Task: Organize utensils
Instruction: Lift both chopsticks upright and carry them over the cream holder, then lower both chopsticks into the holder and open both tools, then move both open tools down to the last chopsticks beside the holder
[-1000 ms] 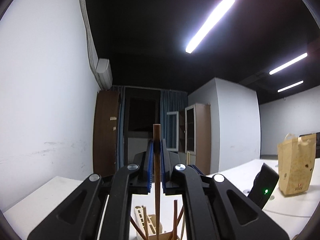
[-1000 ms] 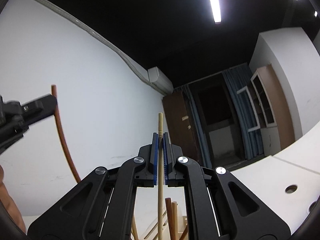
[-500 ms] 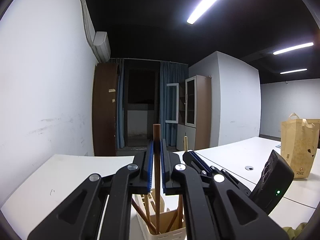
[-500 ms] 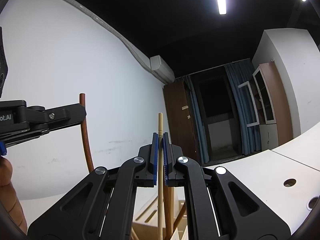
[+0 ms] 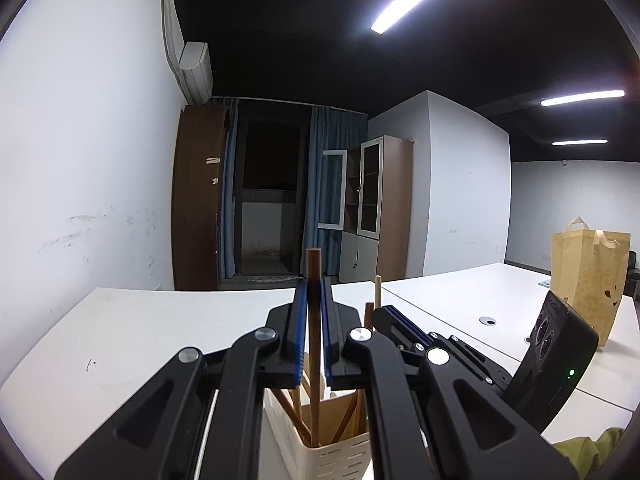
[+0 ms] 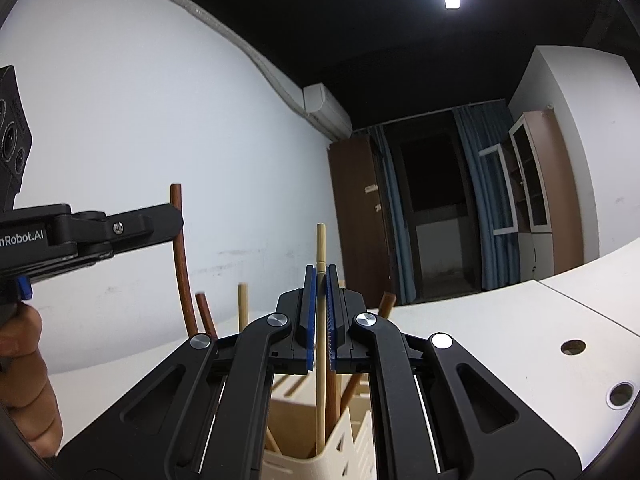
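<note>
My left gripper (image 5: 314, 292) is shut on a dark brown chopstick (image 5: 313, 344) held upright. Its lower end dips into a cream slotted utensil holder (image 5: 340, 458) that has several other chopsticks leaning inside. My right gripper (image 6: 320, 284) is shut on a pale wooden chopstick (image 6: 320, 248), also upright, reaching down into the same holder (image 6: 340, 452). In the right wrist view the left gripper (image 6: 178, 218) comes in from the left, carrying its brown chopstick (image 6: 182, 272). In the left wrist view the right gripper (image 5: 404, 330) sits close on the right.
The holder stands on a white table (image 5: 120, 332). A brown paper bag (image 5: 588, 280) stands at the far right of the neighbouring table. A hand (image 6: 24, 380) grips the left tool's handle. An olive cloth (image 5: 592, 452) lies at the lower right.
Both grippers have come down with their chopsticks, so the holder and table now rise higher in both views. The left gripper has drawn closer to the right one.
</note>
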`<state>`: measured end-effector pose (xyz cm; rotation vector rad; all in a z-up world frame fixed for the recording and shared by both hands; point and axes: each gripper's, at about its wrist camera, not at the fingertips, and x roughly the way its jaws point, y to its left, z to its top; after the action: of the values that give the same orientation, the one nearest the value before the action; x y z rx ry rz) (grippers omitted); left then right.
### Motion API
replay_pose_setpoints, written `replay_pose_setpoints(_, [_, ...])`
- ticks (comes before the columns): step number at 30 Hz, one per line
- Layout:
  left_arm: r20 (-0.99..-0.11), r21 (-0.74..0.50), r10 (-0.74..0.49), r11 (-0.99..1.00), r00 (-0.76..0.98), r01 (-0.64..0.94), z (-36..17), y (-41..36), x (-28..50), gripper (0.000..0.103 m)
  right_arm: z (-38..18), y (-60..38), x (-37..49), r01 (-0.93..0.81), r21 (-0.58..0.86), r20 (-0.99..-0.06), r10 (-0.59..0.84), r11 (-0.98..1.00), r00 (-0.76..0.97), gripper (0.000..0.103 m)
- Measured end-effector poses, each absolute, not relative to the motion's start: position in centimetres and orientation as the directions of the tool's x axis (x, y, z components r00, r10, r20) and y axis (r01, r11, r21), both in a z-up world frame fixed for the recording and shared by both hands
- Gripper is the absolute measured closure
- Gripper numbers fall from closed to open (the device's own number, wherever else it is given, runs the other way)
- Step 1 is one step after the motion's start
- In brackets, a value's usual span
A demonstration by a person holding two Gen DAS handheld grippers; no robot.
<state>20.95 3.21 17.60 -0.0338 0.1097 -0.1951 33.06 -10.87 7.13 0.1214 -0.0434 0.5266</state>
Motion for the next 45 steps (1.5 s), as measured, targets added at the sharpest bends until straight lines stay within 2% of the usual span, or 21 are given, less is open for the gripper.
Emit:
replay_pose_setpoints(23, [-0.195,-0.027,-0.160,0.987,0.968,0.158,14.9,2.5,21.6,0.096,6.4,-11.7,32.0,-0.539,0.102,-0.117,0.548,0.836,0.828,0.098])
replay_pose_setpoints(25, [-0.210,-0.030,-0.157,0.988,0.965,0.154,14.7,2.5,21.6,0.096,6.3,-11.8,31.9,-0.542,0.110,-0.130,0.553,0.833,0.823,0.097])
replay_pose_setpoints(27, [-0.231,-0.047,-0.173,0.985,0.957,0.167,14.6,2.6,21.7,0.096,6.5,-12.1,31.6,-0.547,0.115,-0.135,0.559,0.829,0.818,0.089])
replay_pose_setpoints(30, [-0.230,-0.055,-0.157,0.987,0.960,0.149,14.6,3.0,21.5,0.086,6.9,-12.6,31.1,-0.542,0.110,-0.124,0.553,0.833,0.824,0.088])
replay_pose_setpoints(34, [-0.237,-0.088,-0.158,0.986,0.959,0.141,14.8,3.8,21.0,0.085,7.1,-13.5,30.6,-0.527,0.119,-0.132,0.540,0.841,0.832,0.087])
replay_pose_setpoints(45, [-0.235,-0.094,-0.138,0.988,0.962,0.119,14.9,4.2,18.7,0.076,6.9,-14.0,28.8,-0.510,0.105,-0.213,0.520,0.854,0.827,0.076])
